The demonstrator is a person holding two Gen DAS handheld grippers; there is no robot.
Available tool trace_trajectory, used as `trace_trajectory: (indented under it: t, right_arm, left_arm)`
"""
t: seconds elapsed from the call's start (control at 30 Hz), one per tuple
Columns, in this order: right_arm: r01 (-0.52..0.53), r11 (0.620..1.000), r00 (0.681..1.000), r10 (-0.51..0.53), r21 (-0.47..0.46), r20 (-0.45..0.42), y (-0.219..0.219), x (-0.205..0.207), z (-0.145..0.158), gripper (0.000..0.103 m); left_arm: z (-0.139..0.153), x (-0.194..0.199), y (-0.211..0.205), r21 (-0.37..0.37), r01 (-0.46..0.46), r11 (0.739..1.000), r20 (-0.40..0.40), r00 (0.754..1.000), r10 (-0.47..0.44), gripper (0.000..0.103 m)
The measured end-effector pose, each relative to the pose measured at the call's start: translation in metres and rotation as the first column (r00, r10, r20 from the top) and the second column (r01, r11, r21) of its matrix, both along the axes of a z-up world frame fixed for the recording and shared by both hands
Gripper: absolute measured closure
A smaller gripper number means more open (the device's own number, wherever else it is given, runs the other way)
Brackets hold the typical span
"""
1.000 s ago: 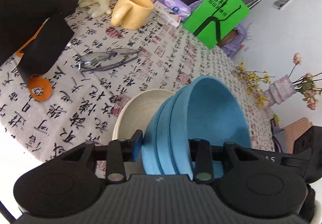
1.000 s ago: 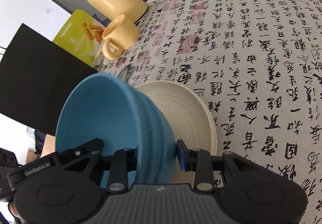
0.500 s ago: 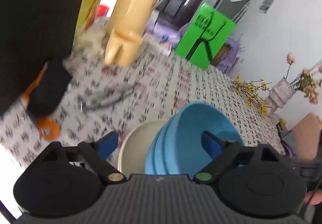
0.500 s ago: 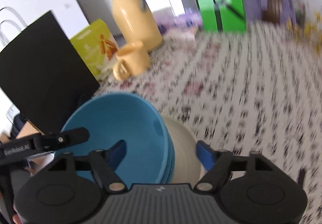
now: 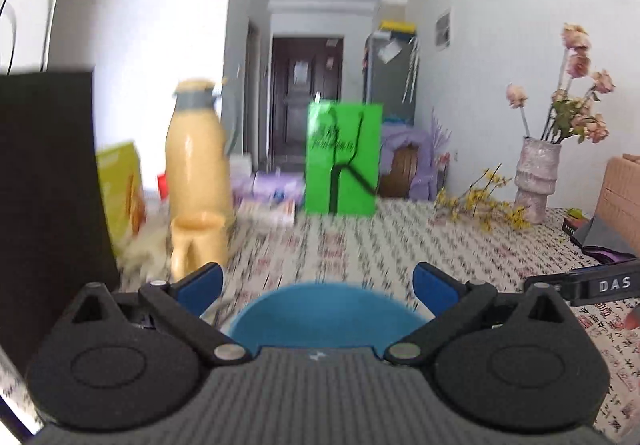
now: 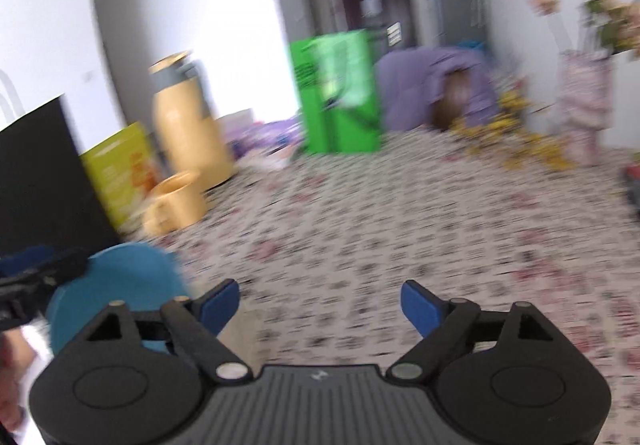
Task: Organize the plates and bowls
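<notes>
Left wrist view, L to R: black paper bag (image 5: 48,181) at 9 o'clock, then a yellow-green box (image 5: 122,189), yellow thermos (image 5: 198,161) w/ a yellow mug (image 5: 198,241) just in front of it. Green bag (image 5: 342,159) stands at 12 o'clock on the desk (image 5: 360,245), which has a calligraphy-print cloth. Vase w/ dried flowers (image 5: 538,173) at 2 o'clock.

Left tool (image 5: 316,279): jaws have just been opening and stand spread wide, blue pads apart, nothing pressed between them. Blue bowl (image 5: 328,319) sits low at 6 o'clock, its rim showing between and below the pads; neither pad touches it. Whatever is under the bowl is hidden by the tool body. At 3 o'clock a dark bar of the other tool pokes in, w/ a fingertip just below it.

Right wrist view, blurred: right tool (image 6: 320,303) also has jaws just opened, wide, w/ only patterned cloth seen between the pads, so it holds nothing. Blue bowl (image 6: 120,293) lies at 8 o'clock, off to the left of the left pad, partly behind the tool's linkage; contact can't be told. Left tool (image 6: 36,269) edge shows at 9 o'clock beside the bowl.
</notes>
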State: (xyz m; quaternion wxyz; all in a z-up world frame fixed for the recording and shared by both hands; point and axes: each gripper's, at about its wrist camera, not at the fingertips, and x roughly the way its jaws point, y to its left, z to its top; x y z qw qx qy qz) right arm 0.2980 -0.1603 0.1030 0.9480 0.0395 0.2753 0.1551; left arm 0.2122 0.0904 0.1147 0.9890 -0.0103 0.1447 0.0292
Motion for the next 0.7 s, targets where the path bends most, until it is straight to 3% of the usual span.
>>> trace_trajectory:
  t: [0.13,0.3,0.47,0.7]
  right_arm:
    - [0.128,0.991,0.99,-0.125,-0.04,0.073,-0.045,-0.008,-0.004,0.012]
    - [0.226,0.974,0.971,-0.222,-0.035,0.092,-0.094,-0.015,-0.008,0.01]
    - [0.25,0.968,0.964,-0.245,-0.036,0.103,-0.115,-0.019,-0.012,0.01]
    - [0.228,0.973,0.968,-0.223,-0.031,0.118,-0.113,-0.025,-0.01,0.009]
  left_arm:
    - [0.004,0.007,-0.027,0.006,0.055,0.998,0.033,0.998,-0.055,0.0]
    - [0.001,0.021,-0.057,0.006,0.102,0.995,0.032,0.994,-0.102,0.0]
    - [-0.002,0.026,-0.075,0.009,0.133,0.991,0.015,0.991,-0.133,0.0]
    - [-0.001,0.02,-0.08,0.015,0.135,0.991,0.009,0.991,-0.135,0.0]
